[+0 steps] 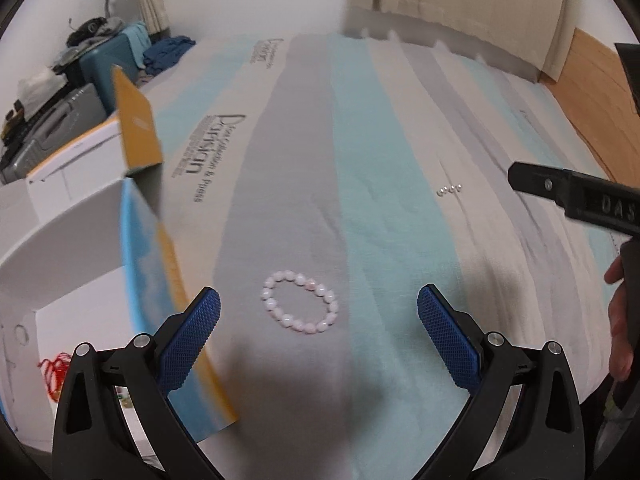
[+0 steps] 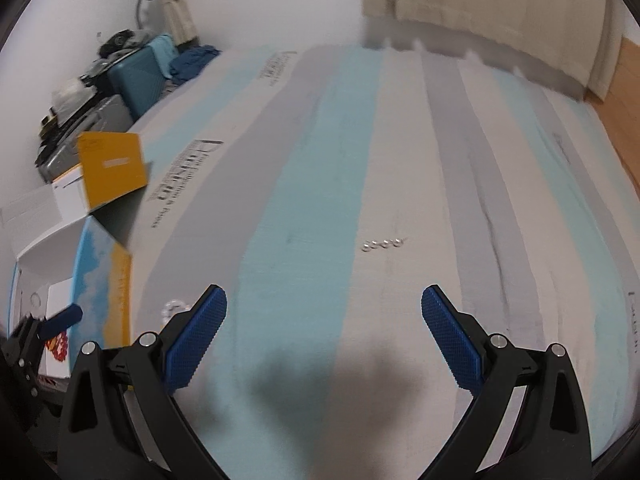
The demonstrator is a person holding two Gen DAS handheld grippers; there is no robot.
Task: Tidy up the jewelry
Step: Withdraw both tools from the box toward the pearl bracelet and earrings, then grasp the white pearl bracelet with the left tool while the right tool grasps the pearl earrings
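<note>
— Bracelet (image 1: 300,303), pink beads, one item: lies flat on the grey stripe of the bed (image 1: 400,128), a closed ring, slightly oval, longer side to side than fore and aft. Where does it sit from the jaws?

— Straight ahead of the left gripper (image 1: 319,308) and between its two blue pads, a little toward the left pad. Jaws spread wide, holding nothing; the ring fits inside the gap.

— Second item?

— Small row of clear beads (image 2: 383,244), four or so, on a pale stripe. Ahead of the right gripper (image 2: 324,308), slightly right of centre, well apart from it. Row runs side to side, across the line of approach. Right jaws also spread, empty.

— Which is nearer to what?

— Left gripper to the bracelet, clearly; right gripper to the small beads. In the right view the bracelet only peeks out beside the left pad.

— Destination?

— Open white box (image 1: 80,256) with blue-and-yellow flaps, at the left edge of the bed, just beside the left gripper. Something red (image 1: 52,372) lies inside it.

— Judgement?

— Left side is best placed for the bracelet, with a short carry leftward to the box.
</note>
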